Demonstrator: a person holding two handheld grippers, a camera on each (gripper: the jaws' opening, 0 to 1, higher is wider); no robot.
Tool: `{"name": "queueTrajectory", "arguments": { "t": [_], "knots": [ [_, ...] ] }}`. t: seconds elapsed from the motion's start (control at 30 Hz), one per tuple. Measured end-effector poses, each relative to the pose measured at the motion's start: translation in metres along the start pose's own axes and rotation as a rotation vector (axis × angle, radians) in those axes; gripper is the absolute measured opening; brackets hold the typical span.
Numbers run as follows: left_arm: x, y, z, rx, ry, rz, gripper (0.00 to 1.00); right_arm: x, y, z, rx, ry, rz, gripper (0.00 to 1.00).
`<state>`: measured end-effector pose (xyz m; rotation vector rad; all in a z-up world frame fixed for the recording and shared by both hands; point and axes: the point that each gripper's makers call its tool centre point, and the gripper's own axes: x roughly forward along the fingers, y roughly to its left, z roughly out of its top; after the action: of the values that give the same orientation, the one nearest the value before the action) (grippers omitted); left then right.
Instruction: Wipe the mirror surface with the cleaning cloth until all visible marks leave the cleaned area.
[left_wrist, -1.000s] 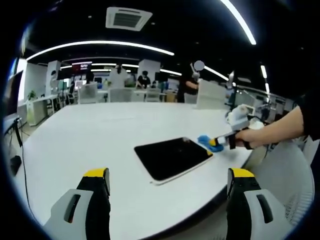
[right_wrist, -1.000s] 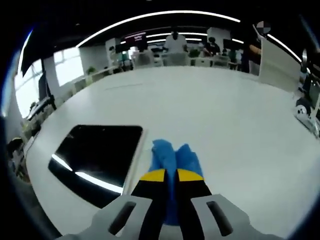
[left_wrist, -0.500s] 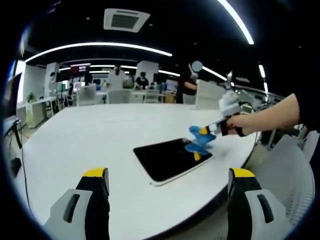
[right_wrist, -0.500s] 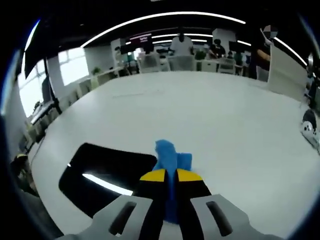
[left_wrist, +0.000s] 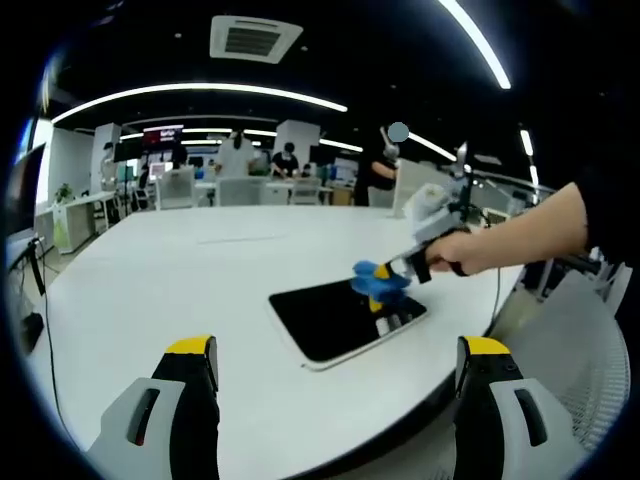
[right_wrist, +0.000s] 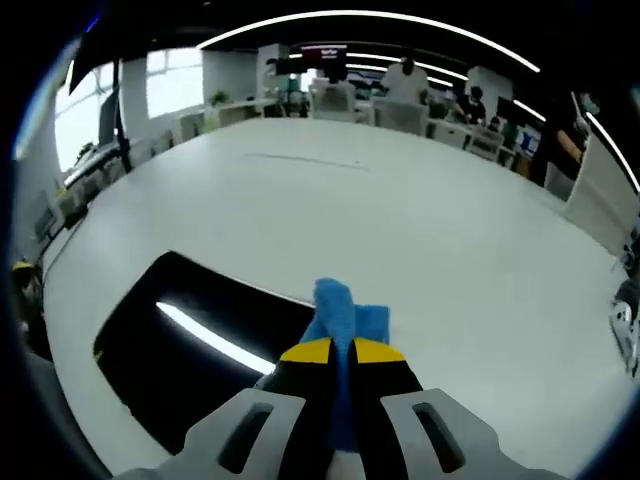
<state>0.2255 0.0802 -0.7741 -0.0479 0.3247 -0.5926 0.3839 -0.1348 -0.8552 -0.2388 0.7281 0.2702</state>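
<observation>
Two yellow-tipped jaws of the left gripper (left_wrist: 335, 352) are being held wide apart above the near edge of the white table (left_wrist: 150, 270), with nothing between them. A dark mirror (left_wrist: 335, 318) is lying flat on the table near its right-hand edge. The blue cleaning cloth (right_wrist: 342, 316) is being pinched between the closed jaws of the right gripper (right_wrist: 343, 351), and its loose end is being held over the mirror's far edge, apparently touching the glass, though contact is hard to confirm. From the left gripper view, the right gripper is being held by a hand (left_wrist: 462, 249) over the mirror's far corner. A ceiling light strip is being reflected in the mirror.
</observation>
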Motion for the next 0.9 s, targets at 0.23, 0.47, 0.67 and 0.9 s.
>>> {"name": "queueTrajectory", "arguments": {
  "t": [0.23,0.47,0.67,0.9],
  "knots": [
    [0.001,0.0,-0.001,-0.006,0.006,-0.002,0.98,-0.016,0.008,-0.001,0.011,0.007,0.002,0.01],
    [0.0,0.0,0.001,-0.005,-0.009,0.003,0.99,-0.018,0.014,0.003,-0.004,0.055,-0.031,0.0],
    [0.0,0.0,0.001,-0.008,-0.005,0.005,0.98,-0.019,0.02,0.005,0.002,0.07,-0.027,0.0],
    [0.0,0.001,0.003,-0.009,-0.019,0.009,0.99,-0.016,0.026,0.009,0.004,0.065,-0.023,0.0]
  ]
}}
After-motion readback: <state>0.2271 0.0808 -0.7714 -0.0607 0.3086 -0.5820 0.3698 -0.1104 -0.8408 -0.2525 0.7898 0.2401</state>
